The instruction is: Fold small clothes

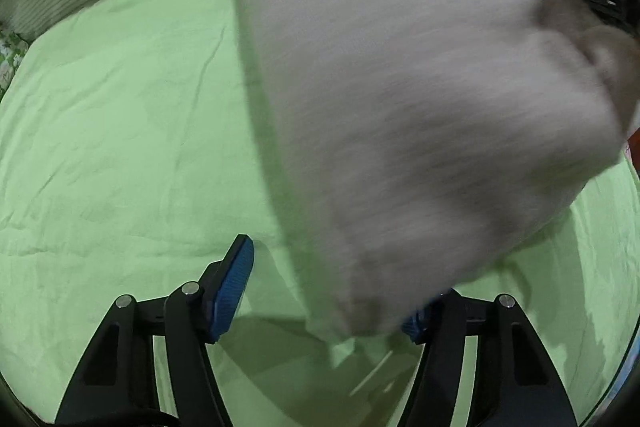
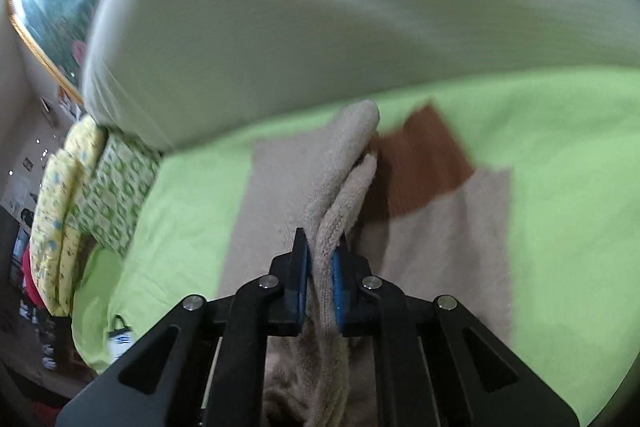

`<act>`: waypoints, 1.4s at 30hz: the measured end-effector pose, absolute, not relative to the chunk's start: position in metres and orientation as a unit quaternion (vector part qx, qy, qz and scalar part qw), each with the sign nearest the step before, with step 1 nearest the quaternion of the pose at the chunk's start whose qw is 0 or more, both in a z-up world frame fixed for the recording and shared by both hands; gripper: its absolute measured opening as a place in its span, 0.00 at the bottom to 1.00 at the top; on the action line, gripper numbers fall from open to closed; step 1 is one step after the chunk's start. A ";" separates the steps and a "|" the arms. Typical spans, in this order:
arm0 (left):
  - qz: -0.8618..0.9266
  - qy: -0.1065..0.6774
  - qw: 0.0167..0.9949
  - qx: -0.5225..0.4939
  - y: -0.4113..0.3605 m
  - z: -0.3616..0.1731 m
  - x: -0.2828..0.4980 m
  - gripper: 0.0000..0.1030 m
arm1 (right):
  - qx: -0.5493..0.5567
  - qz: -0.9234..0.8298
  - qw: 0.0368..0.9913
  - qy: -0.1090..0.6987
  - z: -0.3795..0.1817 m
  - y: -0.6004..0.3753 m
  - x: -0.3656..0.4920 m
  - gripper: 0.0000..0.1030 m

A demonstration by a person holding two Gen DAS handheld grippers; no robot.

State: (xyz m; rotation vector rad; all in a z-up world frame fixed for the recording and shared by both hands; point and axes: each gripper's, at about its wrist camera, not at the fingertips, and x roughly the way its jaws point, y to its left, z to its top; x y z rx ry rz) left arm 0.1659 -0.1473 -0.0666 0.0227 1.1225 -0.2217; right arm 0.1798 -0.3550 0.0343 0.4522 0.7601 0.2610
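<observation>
Two grippers over a light green bedsheet [image 1: 120, 147]: right gripper [image 2: 320, 279] pinches a soft, floppy beige knitted cloth [image 2: 344, 179], best gripped at an edge, dangling above the bed; left gripper [image 1: 332, 291] jaws spread

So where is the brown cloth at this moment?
In the right wrist view, the brown cloth lies on the green sheet, just right of centre. It sits beyond the right tool, partly under the beige towel that the tool pinches.
</observation>
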 end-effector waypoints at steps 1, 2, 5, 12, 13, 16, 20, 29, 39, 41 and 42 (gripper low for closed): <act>-0.107 0.531 0.841 0.009 -0.148 -0.065 0.164 0.62 | 0.218 0.122 0.895 0.370 0.035 -0.360 0.181 0.11; -0.107 0.531 0.841 0.010 -0.148 -0.065 0.163 0.61 | 0.219 0.113 0.892 0.378 0.027 -0.367 0.182 0.11; -0.104 0.533 0.840 0.016 -0.148 -0.066 0.160 0.61 | 0.221 0.089 0.881 0.409 -0.009 -0.380 0.190 0.11; -0.110 0.540 0.835 0.002 -0.139 -0.068 0.171 0.61 | 0.206 0.076 0.880 0.422 -0.048 -0.375 0.194 0.11; -0.111 0.541 0.834 -0.005 -0.136 -0.068 0.171 0.61 | 0.207 0.075 0.880 0.420 -0.047 -0.376 0.195 0.11; -0.110 0.541 0.834 -0.005 -0.129 -0.074 0.174 0.61 | 0.220 0.064 0.886 0.403 -0.040 -0.379 0.185 0.11; -0.108 0.542 0.833 0.002 -0.122 -0.074 0.181 0.63 | 0.219 0.042 0.885 0.408 -0.049 -0.379 0.180 0.11; -0.102 0.548 0.830 0.016 -0.120 -0.075 0.188 0.63 | 0.262 0.041 0.880 0.393 -0.026 -0.389 0.137 0.41; -0.093 0.548 0.831 0.024 -0.145 -0.073 0.178 0.63 | 0.143 0.092 0.872 0.459 -0.042 -0.340 0.110 0.32; -0.091 0.550 0.830 0.024 -0.149 -0.070 0.180 0.62 | 0.137 0.087 0.867 0.470 -0.045 -0.339 0.113 0.08; -0.092 0.551 0.829 0.019 -0.149 -0.068 0.180 0.57 | 0.134 0.082 0.872 0.464 -0.040 -0.341 0.111 0.07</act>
